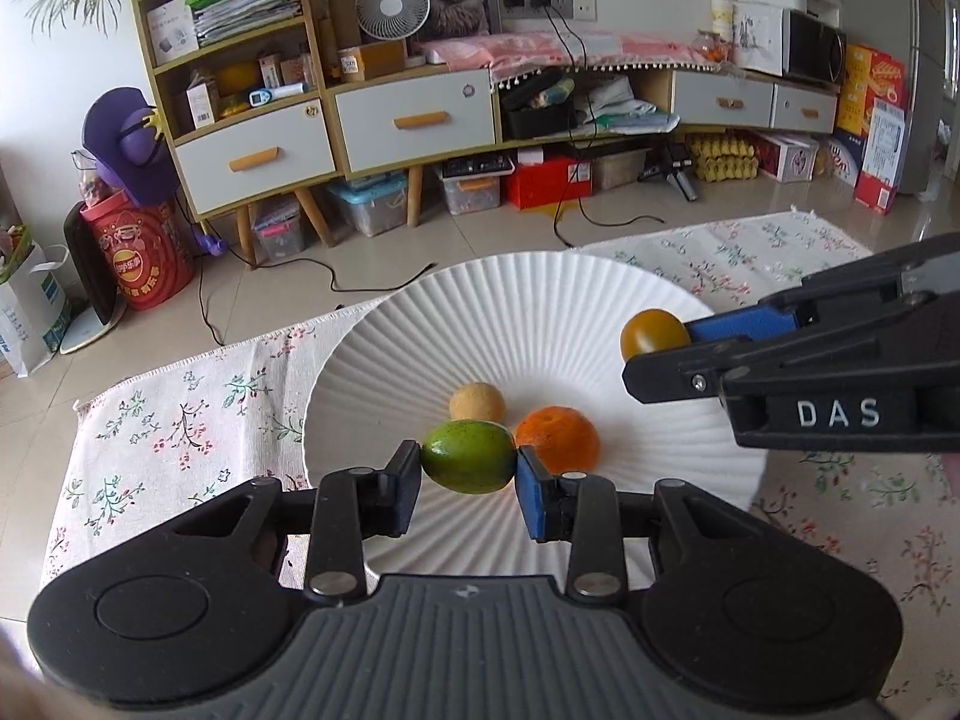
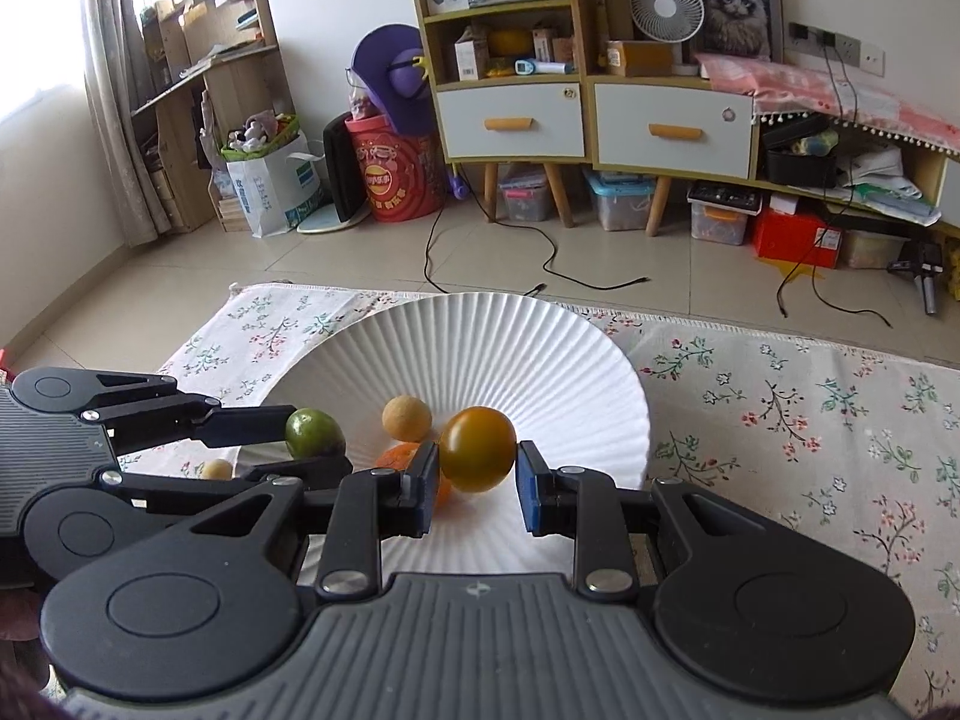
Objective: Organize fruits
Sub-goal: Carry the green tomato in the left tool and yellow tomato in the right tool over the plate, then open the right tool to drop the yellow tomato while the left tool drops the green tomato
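A white ribbed plate (image 1: pixel 540 312) (image 2: pixel 540 360) lies on the floral cloth. On it rest a small tan round fruit (image 1: pixel 477 402) (image 2: pixel 407 417) and an orange (image 1: pixel 561 435) (image 2: pixel 397 456). My left gripper (image 1: pixel 468 471) (image 2: pixel 312 447) is shut on a green fruit (image 1: pixel 468 456) (image 2: pixel 312 432), held just over the plate's near side. My right gripper (image 2: pixel 477 477) (image 1: pixel 660 351) is shut on an amber round fruit (image 2: pixel 478 449) (image 1: pixel 654 333) above the plate's right part. In the right wrist view that gripper partly hides the orange.
Another small tan fruit (image 2: pixel 216 470) lies on the floral cloth (image 2: pixel 810 420) left of the plate, behind my left gripper. The cloth's far edge ends just past the plate; beyond are tiled floor, cables and a wooden drawer cabinet (image 1: pixel 258 156).
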A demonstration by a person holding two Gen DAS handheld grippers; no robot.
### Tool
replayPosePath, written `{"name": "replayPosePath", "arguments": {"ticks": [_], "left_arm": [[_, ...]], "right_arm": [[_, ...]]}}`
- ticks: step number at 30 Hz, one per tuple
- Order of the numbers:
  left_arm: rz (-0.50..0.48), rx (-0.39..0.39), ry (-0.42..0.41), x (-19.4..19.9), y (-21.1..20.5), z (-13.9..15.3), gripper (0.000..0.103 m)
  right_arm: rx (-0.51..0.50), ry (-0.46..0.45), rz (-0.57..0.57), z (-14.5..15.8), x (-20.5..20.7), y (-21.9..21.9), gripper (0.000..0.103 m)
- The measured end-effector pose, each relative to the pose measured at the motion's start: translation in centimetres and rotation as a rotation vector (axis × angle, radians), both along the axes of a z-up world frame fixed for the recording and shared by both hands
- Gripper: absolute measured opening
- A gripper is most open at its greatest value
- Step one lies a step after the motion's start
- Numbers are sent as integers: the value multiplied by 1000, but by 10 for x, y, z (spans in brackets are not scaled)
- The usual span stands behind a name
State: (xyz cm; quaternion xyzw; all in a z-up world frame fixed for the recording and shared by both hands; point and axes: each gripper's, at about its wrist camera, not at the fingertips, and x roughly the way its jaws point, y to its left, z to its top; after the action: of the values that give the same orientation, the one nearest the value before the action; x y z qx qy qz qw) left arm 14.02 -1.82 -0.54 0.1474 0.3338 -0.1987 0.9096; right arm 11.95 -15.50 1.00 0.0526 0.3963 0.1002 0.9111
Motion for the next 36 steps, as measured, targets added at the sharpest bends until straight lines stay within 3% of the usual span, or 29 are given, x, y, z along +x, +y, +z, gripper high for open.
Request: {"name": "replayPosePath", "arguments": {"ticks": [11, 28, 36], "left_arm": [[-22, 45, 15, 15, -10, -10, 31], [-8, 26, 6, 19, -9, -3, 34], [15, -7, 8, 7, 2, 11, 48]], "right_arm": [[-32, 34, 20, -13, 17, -2, 25], [-19, 41, 23, -9, 17, -6, 27], [-13, 22, 14, 9, 2, -5, 43]]}}
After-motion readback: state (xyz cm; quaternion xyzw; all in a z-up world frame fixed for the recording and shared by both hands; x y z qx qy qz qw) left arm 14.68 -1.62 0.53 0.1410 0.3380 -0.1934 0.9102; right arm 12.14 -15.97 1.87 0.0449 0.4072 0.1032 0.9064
